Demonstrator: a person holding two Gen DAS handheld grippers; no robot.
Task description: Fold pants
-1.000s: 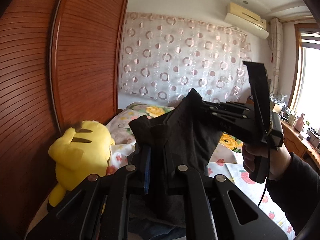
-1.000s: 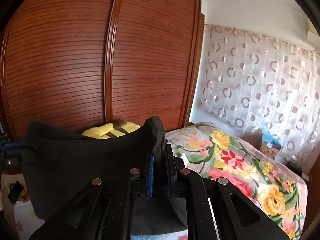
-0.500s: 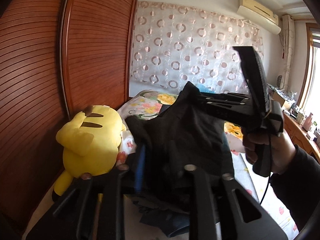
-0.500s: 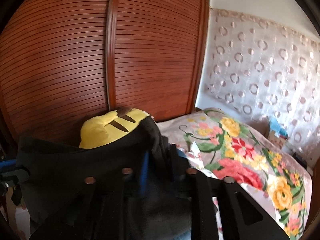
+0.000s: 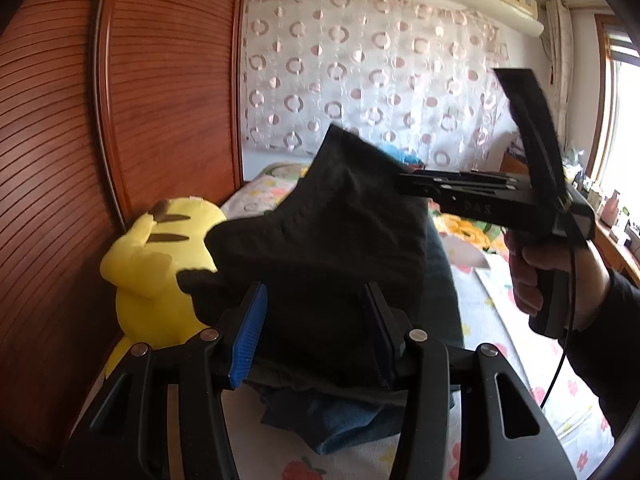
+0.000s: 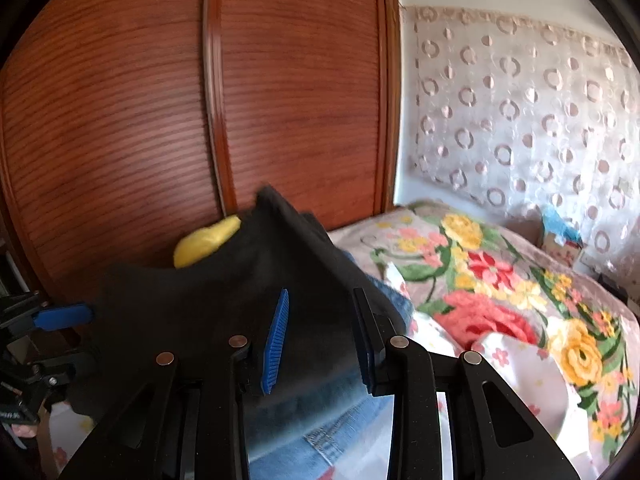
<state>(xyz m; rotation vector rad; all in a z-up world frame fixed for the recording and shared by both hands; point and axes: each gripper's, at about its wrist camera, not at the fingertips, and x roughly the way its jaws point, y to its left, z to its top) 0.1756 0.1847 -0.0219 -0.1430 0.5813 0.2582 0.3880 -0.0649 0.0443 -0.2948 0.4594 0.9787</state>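
the black pants (image 5: pixel 332 248) fill the centre of the left wrist view, bunched up over a blue denim garment (image 5: pixel 344 420) that lies on the bed (image 5: pixel 492 320) near the bottom of the frame. the left gripper (image 5: pixel 316 332) sits low in the frame with its jaws standing apart; they have just been opening, the black cloth lies between them, and the blue pad on the left side stands clear of the fabric, so the hold looks released. at the right of that frame a person's hand (image 5: pixel 548 276) holds the right gripper (image 5: pixel 404 184) pointing leftward, its tips at the upper right edge of the pants. in the right wrist view the right gripper (image 6: pixel 320 332) has its jaws parted too, having just opened, with the dark cloth lying loose between the pads and not pinched. there the pants (image 6: pixel 224 300) slope down from a peak at centre toward the lower left. a yellow plush toy (image 5: pixel 160 272) leans against the wooden wardrobe (image 5: pixel 72 160) at the left. a floral quilt (image 6: pixel 500 280) covers the bed at the right, and a circle-patterned curtain (image 5: pixel 360 72) hangs across the upper background.
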